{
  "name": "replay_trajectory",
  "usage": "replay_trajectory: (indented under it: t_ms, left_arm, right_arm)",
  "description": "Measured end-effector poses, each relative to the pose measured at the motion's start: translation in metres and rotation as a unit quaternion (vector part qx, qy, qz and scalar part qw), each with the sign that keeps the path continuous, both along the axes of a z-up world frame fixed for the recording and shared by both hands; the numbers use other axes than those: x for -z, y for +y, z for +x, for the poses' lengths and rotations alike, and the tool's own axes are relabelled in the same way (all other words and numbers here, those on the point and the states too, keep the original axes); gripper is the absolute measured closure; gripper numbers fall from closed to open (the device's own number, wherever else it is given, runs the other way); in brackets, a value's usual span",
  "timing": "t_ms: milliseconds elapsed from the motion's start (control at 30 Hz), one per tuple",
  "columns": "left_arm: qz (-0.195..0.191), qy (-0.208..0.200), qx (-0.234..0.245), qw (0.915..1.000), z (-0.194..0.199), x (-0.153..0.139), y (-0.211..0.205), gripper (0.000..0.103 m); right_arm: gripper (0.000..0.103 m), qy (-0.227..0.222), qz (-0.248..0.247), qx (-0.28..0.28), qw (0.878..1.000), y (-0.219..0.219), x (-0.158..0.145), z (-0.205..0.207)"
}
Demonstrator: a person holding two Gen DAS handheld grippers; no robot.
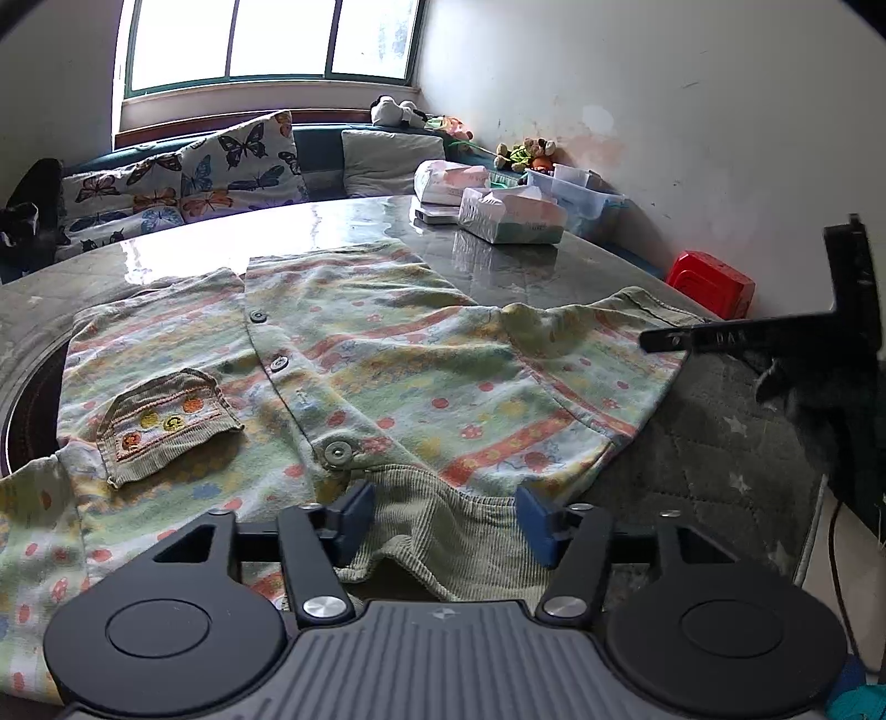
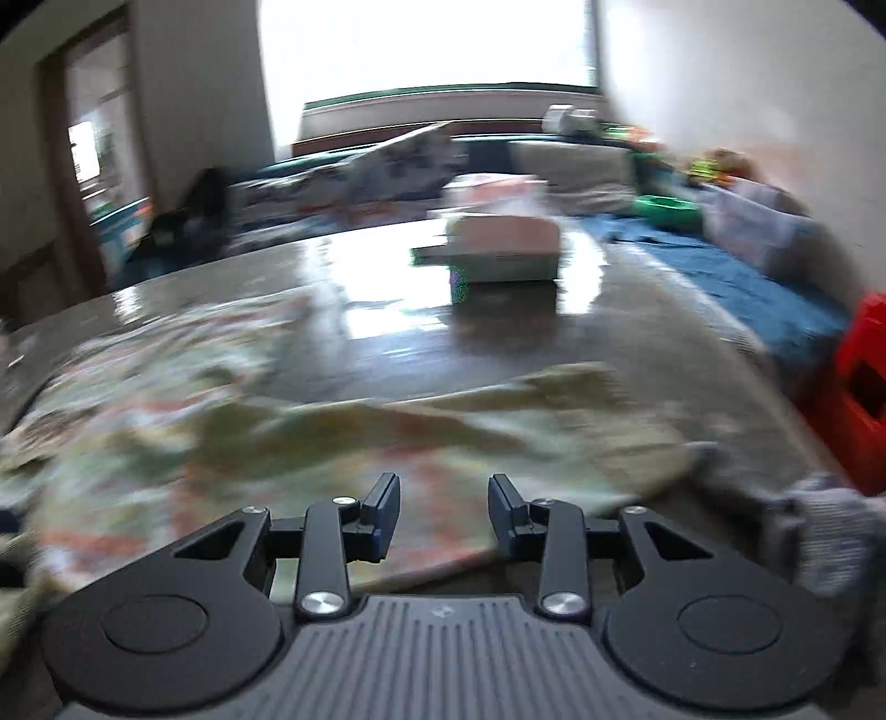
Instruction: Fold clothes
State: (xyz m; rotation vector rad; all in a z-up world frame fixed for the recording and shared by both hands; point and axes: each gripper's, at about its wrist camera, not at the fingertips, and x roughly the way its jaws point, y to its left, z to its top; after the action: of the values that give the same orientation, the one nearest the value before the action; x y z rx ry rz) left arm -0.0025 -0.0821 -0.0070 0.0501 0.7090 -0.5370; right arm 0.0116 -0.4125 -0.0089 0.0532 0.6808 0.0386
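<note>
Shirt [image 1: 354, 376], a small striped and dotted button-up with a corduroy collar and a chest pocket [image 1: 166, 426], lies spread flat on a glossy stone table [image 1: 343, 227], collar toward the camera. The left gripper [image 1: 443, 518] hovers at the collar with its blue fingers spread apart, gripping nothing. In the blurred right wrist view, the right gripper [image 2: 443, 512] is likewise parted and empty, above the shirt's sleeve by the table's near edge. Farther back on the table sit tissue packs [image 1: 509, 216]. Beside the table stands a red stool [image 1: 711, 282]. Beyond are butterfly cushions [image 1: 221, 166], then a bright window [image 1: 271, 39].
</note>
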Motion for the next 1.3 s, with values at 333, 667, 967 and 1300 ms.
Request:
replay_trajectory:
  t_ms: [333, 667, 967, 1300]
  left_arm:
    - [0.003, -0.003, -0.019, 0.9998, 0.001, -0.002, 0.002, 0.018]
    - [0.005, 0.002, -0.025, 0.9997, 0.002, -0.001, 0.002, 0.015]
    - [0.004, 0.004, -0.028, 0.9996, 0.001, 0.000, 0.001, 0.014]
    - [0.003, -0.007, -0.050, 0.9987, 0.002, -0.006, 0.012, 0.008]
  right_arm:
    - [0.060, -0.003, -0.005, 0.105, 0.994, -0.058, 0.011, 0.011]
    - [0.059, -0.005, -0.024, 0.113, 0.993, -0.057, 0.010, 0.011]
    - [0.094, 0.001, -0.021, 0.088, 0.996, -0.041, 0.009, 0.011]
    - [0.096, -0.054, 0.057, 0.029, 0.997, -0.021, -0.043, -0.006]
